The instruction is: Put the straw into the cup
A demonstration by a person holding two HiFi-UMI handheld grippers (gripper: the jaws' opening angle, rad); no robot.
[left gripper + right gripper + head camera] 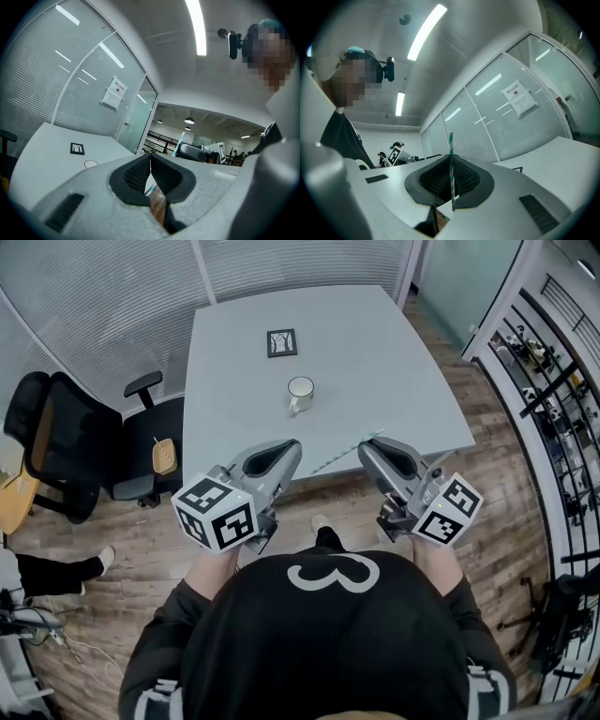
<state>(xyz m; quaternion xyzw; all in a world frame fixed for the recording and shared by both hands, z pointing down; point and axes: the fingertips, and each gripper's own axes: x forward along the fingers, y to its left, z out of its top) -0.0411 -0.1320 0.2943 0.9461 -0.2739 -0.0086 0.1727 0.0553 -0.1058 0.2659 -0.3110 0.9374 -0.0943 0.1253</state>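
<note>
The right gripper (pixel 450 156) is clamped on the striped straw (pixel 451 171), which sticks up past the jaws at the near edge of the tabletop (pixel 375 352). The left gripper (pixel 150 154) is closed on nothing. The cup (pixel 300 392) stands upright mid-tabletop — well apart from both.

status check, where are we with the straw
Left gripper shut, empty. Right gripper shut on straw, short of cup. Cup upright on table, nothing in the way.

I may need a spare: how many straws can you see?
1: a green-and-white striped straw, clamped between the jaws of the right gripper. No other shows on the grey table, though some may be hidden.
</note>
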